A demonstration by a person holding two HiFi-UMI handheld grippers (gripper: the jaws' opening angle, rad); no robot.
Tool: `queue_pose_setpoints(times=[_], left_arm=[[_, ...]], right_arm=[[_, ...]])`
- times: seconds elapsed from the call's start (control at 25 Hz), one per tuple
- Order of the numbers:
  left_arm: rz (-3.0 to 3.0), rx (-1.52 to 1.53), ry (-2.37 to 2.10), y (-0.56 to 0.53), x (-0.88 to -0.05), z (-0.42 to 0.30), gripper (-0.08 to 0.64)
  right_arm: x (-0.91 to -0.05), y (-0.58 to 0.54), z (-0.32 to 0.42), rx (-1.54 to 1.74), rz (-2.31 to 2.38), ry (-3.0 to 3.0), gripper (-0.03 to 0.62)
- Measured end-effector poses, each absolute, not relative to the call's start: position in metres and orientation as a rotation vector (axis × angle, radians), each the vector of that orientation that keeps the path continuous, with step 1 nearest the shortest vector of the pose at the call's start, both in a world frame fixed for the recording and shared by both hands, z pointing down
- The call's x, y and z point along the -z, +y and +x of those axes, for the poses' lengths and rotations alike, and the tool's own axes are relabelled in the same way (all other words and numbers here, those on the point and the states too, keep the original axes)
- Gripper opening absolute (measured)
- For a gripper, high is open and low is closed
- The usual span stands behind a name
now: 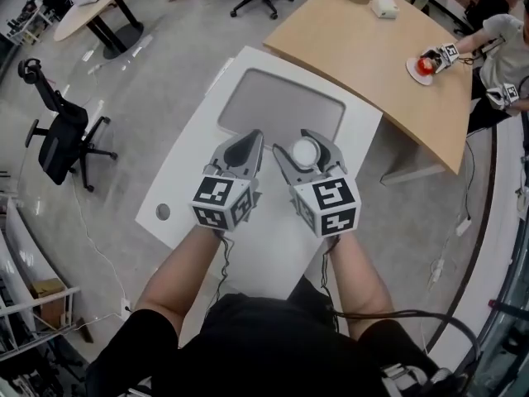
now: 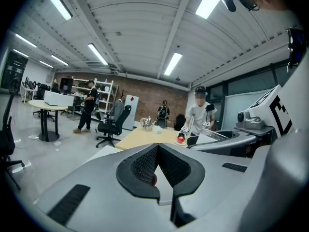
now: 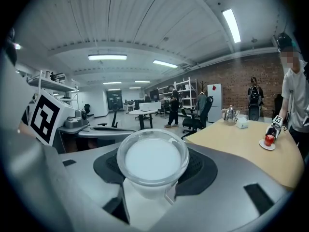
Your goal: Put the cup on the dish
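Left tool [image 1: 250,149] is closed up with nothing in it, tips touching, hanging over the white counter [image 1: 192,190] right beside the other one. Right tool [image 1: 307,145] is clamped on the cup [image 3: 152,159], which sits upright between the jaws, up off the counter and whitish inside. Grey mat [image 1: 281,106] lies just past both.

Thing is, I can't spot a dish on this counter at all. The only one showing is far right on the tan counter [image 1: 364,48], a small plate [image 1: 419,69] with something red under another person's tool, so probably not ours.

My take: hold the squeeze steady and the cup level, and find the dish first. Come straight down over its middle and only let go once the base sits flat. The spare left tool could pin the dish.
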State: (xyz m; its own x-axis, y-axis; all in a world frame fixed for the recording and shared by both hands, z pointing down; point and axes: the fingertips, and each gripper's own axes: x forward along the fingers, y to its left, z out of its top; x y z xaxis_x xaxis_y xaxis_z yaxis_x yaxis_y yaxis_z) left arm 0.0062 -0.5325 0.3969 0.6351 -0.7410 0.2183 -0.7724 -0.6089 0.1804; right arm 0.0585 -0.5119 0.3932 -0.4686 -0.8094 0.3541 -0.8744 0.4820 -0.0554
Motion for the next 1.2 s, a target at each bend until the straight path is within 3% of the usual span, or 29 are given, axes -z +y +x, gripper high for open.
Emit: queue_pose_setpoints(times=[0.76, 1.2], left_arm=[[2.574, -0.211, -1.302, -0.701, -0.514, 0.056, 0.006], [2.542, -0.267, -1.341, -0.741, -0.581, 0.087, 0.006]], right_arm=[[-0.507, -0.669, 0.095, -0.336, 1.409, -2.433, 0.247], [-0.59, -0.707, 0.122, -0.372, 1.4, -2.366, 0.247]])
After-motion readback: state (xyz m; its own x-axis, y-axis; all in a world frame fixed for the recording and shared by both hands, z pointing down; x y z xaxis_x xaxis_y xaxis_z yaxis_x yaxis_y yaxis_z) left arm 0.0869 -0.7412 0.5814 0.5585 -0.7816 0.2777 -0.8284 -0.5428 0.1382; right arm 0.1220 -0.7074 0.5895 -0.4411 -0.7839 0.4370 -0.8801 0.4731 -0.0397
